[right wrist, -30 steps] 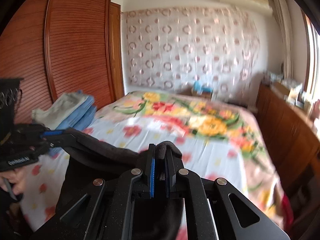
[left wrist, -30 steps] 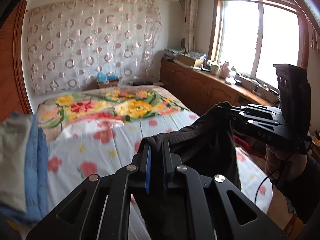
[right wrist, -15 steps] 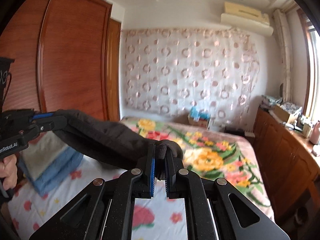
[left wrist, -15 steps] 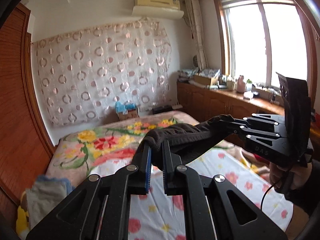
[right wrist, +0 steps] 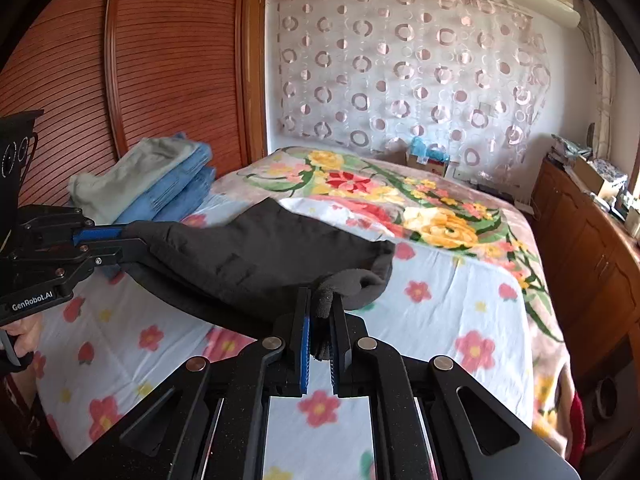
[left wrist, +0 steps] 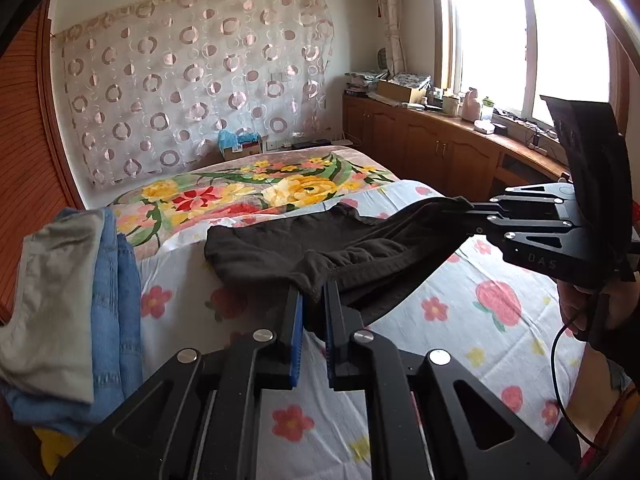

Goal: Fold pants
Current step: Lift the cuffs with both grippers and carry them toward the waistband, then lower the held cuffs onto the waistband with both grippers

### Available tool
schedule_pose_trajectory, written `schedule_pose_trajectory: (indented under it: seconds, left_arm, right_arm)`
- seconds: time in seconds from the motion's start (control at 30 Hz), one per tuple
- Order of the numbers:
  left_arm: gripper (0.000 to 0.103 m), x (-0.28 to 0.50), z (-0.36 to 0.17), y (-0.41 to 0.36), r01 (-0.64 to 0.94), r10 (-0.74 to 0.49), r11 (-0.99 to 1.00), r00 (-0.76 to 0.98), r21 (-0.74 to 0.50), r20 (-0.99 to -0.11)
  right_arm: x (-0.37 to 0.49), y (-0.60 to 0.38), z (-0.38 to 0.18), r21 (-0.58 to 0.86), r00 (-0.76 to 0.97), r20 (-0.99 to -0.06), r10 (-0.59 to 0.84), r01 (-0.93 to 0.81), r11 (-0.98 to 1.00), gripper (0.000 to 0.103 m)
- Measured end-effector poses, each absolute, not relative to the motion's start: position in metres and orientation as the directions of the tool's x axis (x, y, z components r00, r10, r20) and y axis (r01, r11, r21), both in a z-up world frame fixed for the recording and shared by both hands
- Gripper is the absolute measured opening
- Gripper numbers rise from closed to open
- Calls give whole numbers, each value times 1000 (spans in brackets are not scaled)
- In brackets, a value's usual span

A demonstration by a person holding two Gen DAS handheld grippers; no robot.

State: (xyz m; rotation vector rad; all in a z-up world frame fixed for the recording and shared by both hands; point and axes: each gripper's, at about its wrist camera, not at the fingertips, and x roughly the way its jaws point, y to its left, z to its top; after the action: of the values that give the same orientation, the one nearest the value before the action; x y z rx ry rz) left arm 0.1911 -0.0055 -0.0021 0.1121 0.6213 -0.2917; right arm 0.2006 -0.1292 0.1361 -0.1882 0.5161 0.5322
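— Start at the left side of the room. What's there?

— A ribbed wooden wardrobe (right wrist: 132, 60), and in front of it, on the bed's edge, a stack of folded clothes (right wrist: 160, 172): something grey-green on top, blue denim under it.

— And the left tongs?

— The left tongs (left wrist: 313, 300) are pinched nearly closed on a bunched edge of the dark pants (left wrist: 304, 248). From the other camera you can read "GenRobot.AI" in white on the side of that tool (right wrist: 32, 300).

— Where are the pants?

— Stretched between the two tools above the bed (right wrist: 460, 312). The cloth sags a little in the middle, and its far end drapes onto the white sheet with red and yellow flowers, just short of the big floral blanket (left wrist: 256, 196).

— The right tongs?

— The right tongs (right wrist: 320, 316) are also clamped narrow on a fold of the same dark fabric. Its body shows pale letters that look like "DAS" (left wrist: 542, 262), partly hidden, and a person's hand (left wrist: 580, 300) grips the handle below, with a black cable hanging from it.

— Further right?

— A low wooden cabinet (left wrist: 440, 148) under the window (left wrist: 520, 32), its top cluttered with boxes and bottles too small to read.
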Motion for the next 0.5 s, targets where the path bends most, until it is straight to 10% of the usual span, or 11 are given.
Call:
schedule_pose_trajectory:
  seconds: [0.5]
  left_arm:
    - [10,126,-37,2,287,-271,955,743,-76,-611]
  right_arm:
    - [149,-165,75,70,679,-545,492,-548,834,7]
